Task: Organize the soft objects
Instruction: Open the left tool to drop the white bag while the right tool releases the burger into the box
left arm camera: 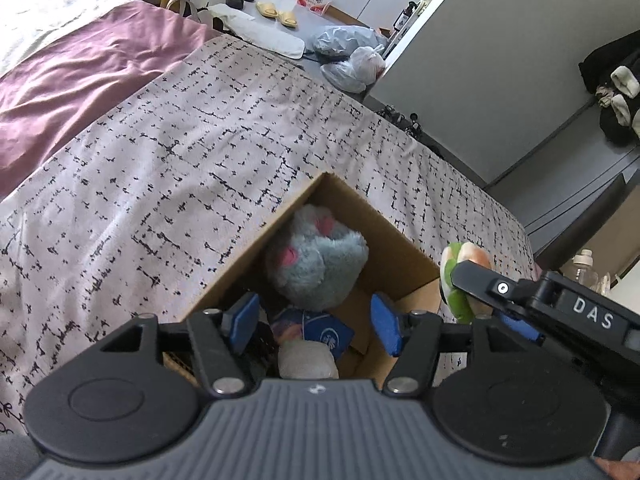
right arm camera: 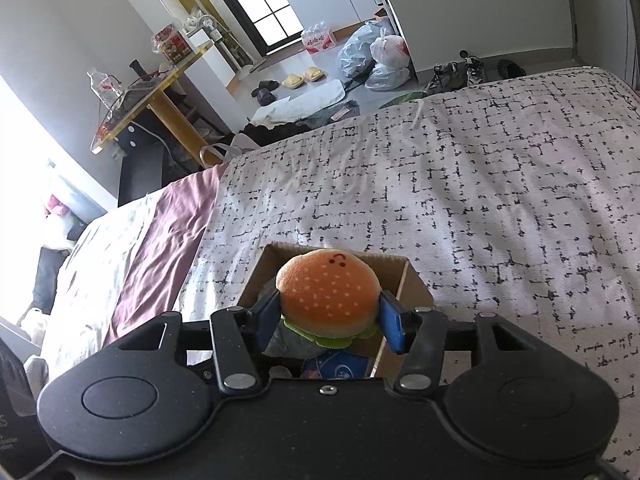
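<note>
A cardboard box (left arm camera: 404, 268) stands on the patterned bedspread. Inside lie a grey-blue plush with pink patches (left arm camera: 316, 256), a blue item (left arm camera: 328, 334) and a pale soft item (left arm camera: 306, 360). My left gripper (left arm camera: 316, 320) is open and empty just above the box's near side. My right gripper (right arm camera: 329, 320) is shut on a plush hamburger (right arm camera: 329, 294) and holds it over the box (right arm camera: 416, 284). In the left wrist view the hamburger (left arm camera: 460, 276) and the right gripper (left arm camera: 476, 284) show at the box's right edge.
The box sits on a bed with a black-and-white patterned cover (left arm camera: 180, 152) and a mauve sheet (left arm camera: 80, 80). Beyond the bed are bags (right arm camera: 376, 56), slippers (right arm camera: 302, 77), shoes (right arm camera: 456, 72) and a yellow-legged glass table (right arm camera: 160, 80).
</note>
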A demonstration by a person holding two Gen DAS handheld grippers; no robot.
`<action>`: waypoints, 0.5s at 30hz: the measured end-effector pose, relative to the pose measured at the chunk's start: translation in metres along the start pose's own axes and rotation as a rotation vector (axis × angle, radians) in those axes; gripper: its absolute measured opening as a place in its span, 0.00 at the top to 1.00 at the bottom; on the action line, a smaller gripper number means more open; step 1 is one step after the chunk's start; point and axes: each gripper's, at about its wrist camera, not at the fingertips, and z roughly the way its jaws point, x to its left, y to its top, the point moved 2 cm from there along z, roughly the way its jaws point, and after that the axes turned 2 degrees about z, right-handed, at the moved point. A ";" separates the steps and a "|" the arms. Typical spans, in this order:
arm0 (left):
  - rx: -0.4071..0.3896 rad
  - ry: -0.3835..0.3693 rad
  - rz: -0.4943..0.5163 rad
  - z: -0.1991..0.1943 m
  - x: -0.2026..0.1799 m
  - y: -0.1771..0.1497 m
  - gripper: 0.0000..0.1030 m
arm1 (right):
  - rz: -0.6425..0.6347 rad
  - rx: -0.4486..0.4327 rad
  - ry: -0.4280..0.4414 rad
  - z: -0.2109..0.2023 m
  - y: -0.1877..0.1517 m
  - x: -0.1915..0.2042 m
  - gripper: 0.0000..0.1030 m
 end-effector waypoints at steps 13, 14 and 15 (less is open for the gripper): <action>-0.014 0.021 0.025 -0.006 0.004 0.006 0.36 | 0.038 -0.037 -0.029 -0.003 0.002 -0.001 0.20; -0.019 0.024 0.032 -0.007 0.003 0.006 0.32 | 0.039 -0.036 -0.030 -0.005 0.002 -0.002 0.20; -0.024 0.025 0.042 -0.009 0.002 0.005 0.31 | 0.038 -0.036 -0.031 -0.007 0.002 -0.002 0.20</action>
